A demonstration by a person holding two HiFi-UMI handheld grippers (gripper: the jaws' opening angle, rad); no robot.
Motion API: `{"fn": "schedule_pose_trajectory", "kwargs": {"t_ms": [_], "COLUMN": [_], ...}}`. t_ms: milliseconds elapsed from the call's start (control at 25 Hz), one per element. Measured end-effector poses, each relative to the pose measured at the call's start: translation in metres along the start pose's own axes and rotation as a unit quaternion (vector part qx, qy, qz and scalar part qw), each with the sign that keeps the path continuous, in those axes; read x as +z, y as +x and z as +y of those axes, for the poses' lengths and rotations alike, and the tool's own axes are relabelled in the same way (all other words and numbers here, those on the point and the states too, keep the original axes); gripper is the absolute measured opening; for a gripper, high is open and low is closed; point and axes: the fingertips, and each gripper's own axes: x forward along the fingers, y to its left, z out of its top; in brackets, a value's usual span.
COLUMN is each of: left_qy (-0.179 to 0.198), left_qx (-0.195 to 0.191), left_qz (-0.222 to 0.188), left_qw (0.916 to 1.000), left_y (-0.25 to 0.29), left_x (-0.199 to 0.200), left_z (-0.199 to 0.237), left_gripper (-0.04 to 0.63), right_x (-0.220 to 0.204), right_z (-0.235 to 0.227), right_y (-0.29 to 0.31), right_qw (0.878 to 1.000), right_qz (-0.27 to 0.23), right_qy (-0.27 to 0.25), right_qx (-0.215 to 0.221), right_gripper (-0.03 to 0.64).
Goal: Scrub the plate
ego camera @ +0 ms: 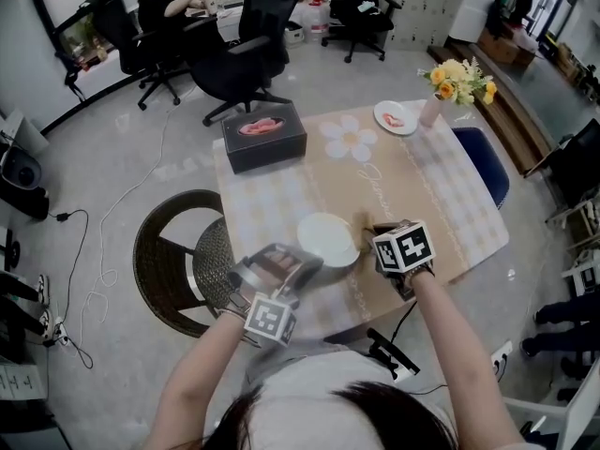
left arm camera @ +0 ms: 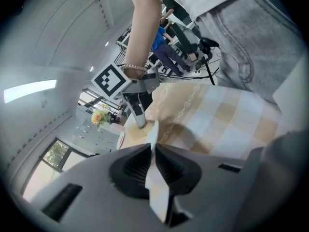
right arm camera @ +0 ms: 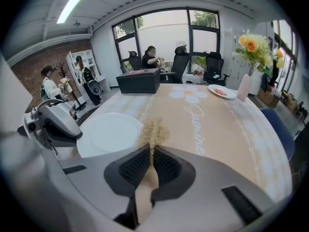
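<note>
White round plate (ego camera: 328, 239) lies on the near part of a table with a beige and pale-check cloth (ego camera: 450, 190). Left gripper (left arm camera: 151, 146) has its fingers clamped on the plate's near-left rim, and the thin white edge runs straight through between the ribbed pads. Right gripper (right arm camera: 150, 151) has its fingers pressed together on a straw-coloured fibrous scrubber (right arm camera: 153, 131). The bristle tuft sticks out past the tips, just beside the plate's right rim; can't tell if it touches. Both marker cubes face up in the head view.

On the far left of the table there is a black rectangular box with a pink picture on the lid (ego camera: 263, 136). At the far right are a small white dish with red bits (ego camera: 395, 117) and a pale vase of yellow flowers (ego camera: 459, 81), close together. A dark round wicker chair (ego camera: 173, 261) stands on the floor left of the table and a blue seat (ego camera: 485, 162) is on the right. Black office chairs (ego camera: 246, 59) and a seated person (ego camera: 167, 3) are far back.
</note>
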Motion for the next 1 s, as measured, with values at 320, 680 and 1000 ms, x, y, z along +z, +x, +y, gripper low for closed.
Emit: {"fn": "schedule_pose_trajectory", "kwargs": {"t_ms": [320,680,1000], "left_qy": [-0.021,-0.124,-0.248], "left_qx": [-0.001,0.044,0.088], "left_qz": [0.0,-0.009,-0.035], "left_qw": [0.9998,0.9913,0.964], "left_y": [0.001,-0.004,-0.012], "left_x": [0.001,0.001,0.003], "left_z": [0.0,0.023,0.051], "left_gripper": [0.025,0.023,0.02], "right_x": [0.004,0.02,0.035], "right_z": [0.018,0.021,0.024], "right_y": [-0.031,-0.081,-0.112], "right_qw": [0.999,0.975,0.95], "right_qz": [-0.046,-0.171,-0.258], "right_qy": [0.017,0.132,0.17], "right_qx": [0.022,0.04,0.047], "right_gripper": [0.029,0.029,0.029]}}
